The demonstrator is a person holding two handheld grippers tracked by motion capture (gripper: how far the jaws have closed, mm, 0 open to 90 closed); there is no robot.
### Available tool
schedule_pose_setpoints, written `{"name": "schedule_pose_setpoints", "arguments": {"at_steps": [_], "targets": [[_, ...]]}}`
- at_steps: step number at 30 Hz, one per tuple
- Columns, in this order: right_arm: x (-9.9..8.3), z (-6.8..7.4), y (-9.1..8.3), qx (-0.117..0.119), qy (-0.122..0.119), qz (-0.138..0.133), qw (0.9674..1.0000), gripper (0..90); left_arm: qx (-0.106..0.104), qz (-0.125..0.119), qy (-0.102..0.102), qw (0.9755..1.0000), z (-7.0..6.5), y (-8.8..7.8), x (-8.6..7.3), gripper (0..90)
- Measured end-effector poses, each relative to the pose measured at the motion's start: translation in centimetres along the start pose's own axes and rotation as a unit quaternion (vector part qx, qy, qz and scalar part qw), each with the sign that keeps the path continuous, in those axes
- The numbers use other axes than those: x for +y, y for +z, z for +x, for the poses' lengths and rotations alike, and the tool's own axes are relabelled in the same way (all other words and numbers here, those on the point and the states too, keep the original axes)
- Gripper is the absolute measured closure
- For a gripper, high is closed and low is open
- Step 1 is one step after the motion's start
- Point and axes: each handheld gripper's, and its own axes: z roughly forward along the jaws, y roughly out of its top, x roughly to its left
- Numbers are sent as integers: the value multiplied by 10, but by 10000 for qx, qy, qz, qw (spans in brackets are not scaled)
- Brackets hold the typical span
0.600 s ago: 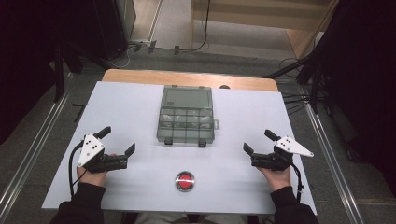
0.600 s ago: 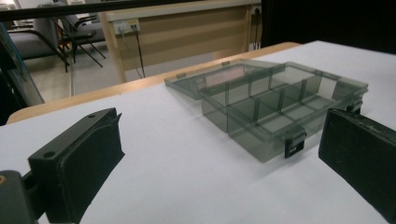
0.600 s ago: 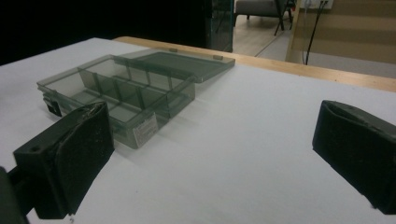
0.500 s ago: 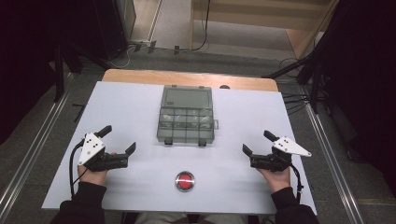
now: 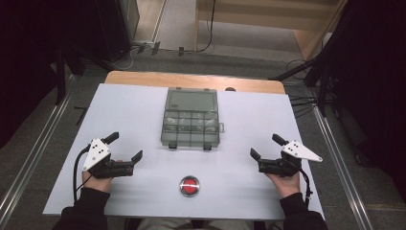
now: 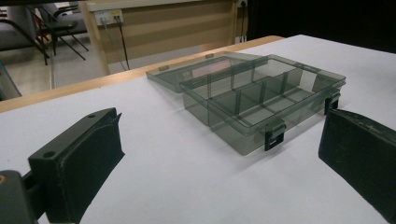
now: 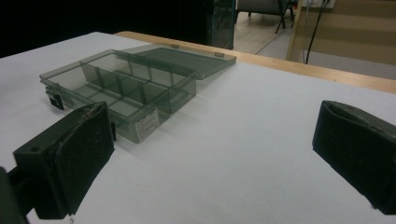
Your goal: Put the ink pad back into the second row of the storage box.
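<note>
A clear grey compartment box (image 5: pixel 191 125) lies open in the middle of the white table top, its lid flat behind it and its latches facing the person. The compartments look empty. My left gripper (image 5: pixel 124 146) rests on the table left of the box and in front of it, open, with nothing between its fingers. At the right my right gripper (image 5: pixel 266 146) mirrors it, also open and empty. In the left gripper view the box (image 6: pixel 261 98) sits beyond the wide-apart jaws of that gripper (image 6: pixel 217 154). The right gripper view shows the box (image 7: pixel 116 88) left of centre, beyond my right gripper (image 7: pixel 212 140).
A round red button (image 5: pixel 190 185) sits on the white table top (image 5: pixel 134 110) near its front edge, between the two hands. A wooden strip (image 5: pixel 191 80) borders the far edge. Metal rails run along both sides of the table.
</note>
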Motion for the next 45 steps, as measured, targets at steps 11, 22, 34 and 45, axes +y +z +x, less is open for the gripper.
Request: {"name": "schedule_pose_setpoints", "arguments": {"at_steps": [11,22,34,45], "targets": [[-3,8,7,271,-94,256,9993,0,-74,19,-184,9998,1,-2,-1,0],[-6,18,16,669,-296,674,9950,0,-108,27,-199,9997,1,-2,-1,0],[-7,39,26,987,-679,1188,9857,0,-132,30,-239,9996,1,-2,-1,0],[-7,52,35,1305,-835,1561,9755,0,-146,36,-234,9996,0,-1,-1,0]]}}
